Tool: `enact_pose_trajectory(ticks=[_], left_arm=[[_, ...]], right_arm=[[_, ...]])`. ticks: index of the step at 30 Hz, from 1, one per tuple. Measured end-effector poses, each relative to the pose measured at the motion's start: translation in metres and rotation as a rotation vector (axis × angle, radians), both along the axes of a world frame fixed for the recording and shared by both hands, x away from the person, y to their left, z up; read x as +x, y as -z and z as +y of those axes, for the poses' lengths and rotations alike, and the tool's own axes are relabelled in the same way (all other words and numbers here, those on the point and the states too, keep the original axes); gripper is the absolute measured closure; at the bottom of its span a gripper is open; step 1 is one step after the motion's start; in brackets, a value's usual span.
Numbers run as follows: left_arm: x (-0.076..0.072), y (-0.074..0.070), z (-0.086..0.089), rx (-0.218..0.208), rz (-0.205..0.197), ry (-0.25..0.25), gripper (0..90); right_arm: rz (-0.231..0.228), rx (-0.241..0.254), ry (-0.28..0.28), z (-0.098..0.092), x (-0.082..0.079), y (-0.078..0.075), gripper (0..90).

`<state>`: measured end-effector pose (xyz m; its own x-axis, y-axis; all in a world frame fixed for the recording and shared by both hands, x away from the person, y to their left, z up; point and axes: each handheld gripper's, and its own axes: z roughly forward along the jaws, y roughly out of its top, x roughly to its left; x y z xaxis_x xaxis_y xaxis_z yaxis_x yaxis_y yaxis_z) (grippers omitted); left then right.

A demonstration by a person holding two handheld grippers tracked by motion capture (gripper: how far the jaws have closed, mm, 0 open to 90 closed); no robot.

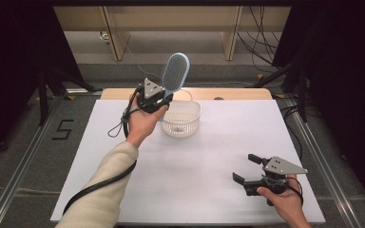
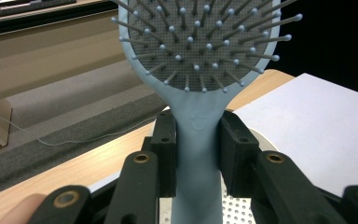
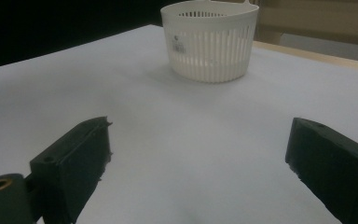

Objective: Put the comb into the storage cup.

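The left gripper [image 1: 158, 99] holds a blue hairbrush [image 1: 175, 73] by its handle — jaws pressed on both sides of it, head up and tilted, bristles toward the camera. It hangs just above the left rim of the white basket [image 1: 192, 124] at the far side of the table [image 1: 199, 166]. The right gripper [image 1: 245, 167] rests low near the table's near right corner — jaws wide, nothing between them.

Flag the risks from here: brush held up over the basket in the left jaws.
1. The left gripper clamps the hairbrush low on its handle with the heavy head up top, so it may pivot or slip.
2. The basket is small and looks light; lowering the brush off-centre could catch its rim and tip it.
3. The right gripper sits open, far from the basket, so nothing steadies it.
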<state>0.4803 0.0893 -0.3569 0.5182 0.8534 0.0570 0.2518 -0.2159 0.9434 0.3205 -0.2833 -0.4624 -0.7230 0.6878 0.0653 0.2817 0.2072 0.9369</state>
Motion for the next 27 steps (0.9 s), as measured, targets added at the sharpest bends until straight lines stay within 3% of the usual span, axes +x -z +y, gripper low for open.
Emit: enact_pose_trajectory(ticks=[27], left_arm=[[0.0053,0.0035,-0.0029,-0.008,-0.014,0.000,69.9]], right_arm=[[0.002,0.003,-0.001,0.0003,0.0001,0.0002,7.3]])
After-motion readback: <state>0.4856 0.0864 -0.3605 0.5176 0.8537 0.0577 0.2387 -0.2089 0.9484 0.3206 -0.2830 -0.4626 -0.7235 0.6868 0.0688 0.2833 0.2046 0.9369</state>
